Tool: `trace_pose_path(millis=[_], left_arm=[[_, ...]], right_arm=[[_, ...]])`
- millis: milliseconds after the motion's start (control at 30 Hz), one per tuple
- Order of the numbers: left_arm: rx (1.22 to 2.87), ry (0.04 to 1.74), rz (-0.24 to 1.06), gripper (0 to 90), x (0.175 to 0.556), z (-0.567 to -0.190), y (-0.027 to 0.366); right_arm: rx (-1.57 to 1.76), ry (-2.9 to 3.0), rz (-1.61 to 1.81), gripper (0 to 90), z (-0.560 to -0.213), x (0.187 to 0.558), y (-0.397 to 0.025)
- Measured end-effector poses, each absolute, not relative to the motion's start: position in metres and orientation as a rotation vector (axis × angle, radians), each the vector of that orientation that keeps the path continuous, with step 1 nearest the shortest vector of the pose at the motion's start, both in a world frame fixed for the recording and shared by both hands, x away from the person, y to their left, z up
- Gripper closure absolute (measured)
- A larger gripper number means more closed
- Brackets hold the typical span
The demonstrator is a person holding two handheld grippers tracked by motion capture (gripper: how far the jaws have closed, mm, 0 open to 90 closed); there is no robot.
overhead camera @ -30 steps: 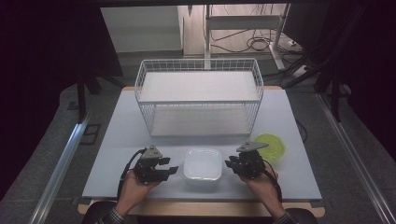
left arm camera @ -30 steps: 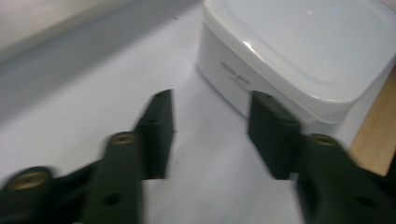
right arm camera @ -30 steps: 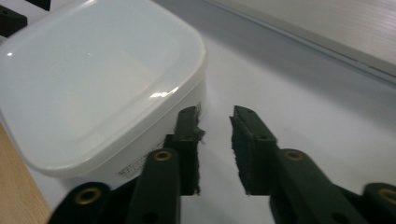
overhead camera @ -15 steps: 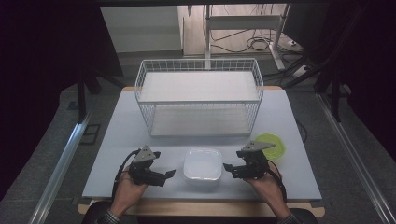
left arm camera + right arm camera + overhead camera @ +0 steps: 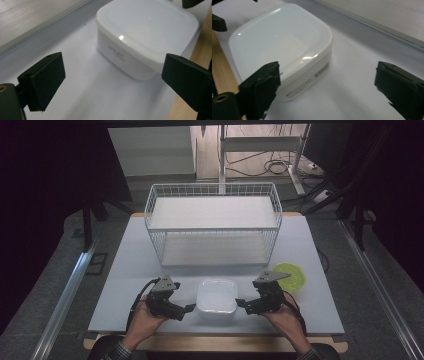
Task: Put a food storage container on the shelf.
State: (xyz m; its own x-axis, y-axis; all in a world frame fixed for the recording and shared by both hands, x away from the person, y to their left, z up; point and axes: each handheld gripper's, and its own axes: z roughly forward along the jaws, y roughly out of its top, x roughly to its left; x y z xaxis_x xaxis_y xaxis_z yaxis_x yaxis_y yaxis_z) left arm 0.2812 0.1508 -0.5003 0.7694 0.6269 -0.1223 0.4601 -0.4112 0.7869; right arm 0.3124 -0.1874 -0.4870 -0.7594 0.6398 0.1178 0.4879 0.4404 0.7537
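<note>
The white lidded container (image 5: 216,295) sits between the two grippers on the near part of the table (image 5: 125,270), and neither one touches it. It looks like a light, stiff plastic box with a smooth, glossy lid, so I'd expect it to be slippery under the pads. The rounded corners offer little to bite on; the flat side walls under the lid's rim look like the better hold, one gripper on each side. Whether there's anything inside, I can't say: the lid is cloudy.

Left gripper (image 5: 187,308): jaws spread wide, the box lying just ahead of them and nearer its right jaw. Right gripper (image 5: 240,303): jaws also spread wide, the box ahead and beside its left jaw, empty table in front of the other.

Further out, a green bowl (image 5: 290,275) lies beyond the right gripper, and a white wire rack (image 5: 212,227) stands well past both sets of jaws.
</note>
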Motion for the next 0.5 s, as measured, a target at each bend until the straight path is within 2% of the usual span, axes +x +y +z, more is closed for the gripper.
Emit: trace_pose_path(millis=[133, 367, 500], left_arm=[[2.081, 0.797, 0.224, 7.6, 0.287, -0.495, 0.143], [2.079, 0.800, 0.172, 14.9, 0.297, -0.497, 0.133], [2.080, 0.799, 0.070, 16.7, 0.304, -0.502, 0.129]], right_arm=[[1.031, 2.518, 1.244, 6.6, -0.483, 0.311, -0.183], [1.056, 2.564, 1.251, 21.0, -0.479, 0.311, -0.172], [1.099, 2.619, 1.230, 25.6, -0.484, 0.315, -0.165]])
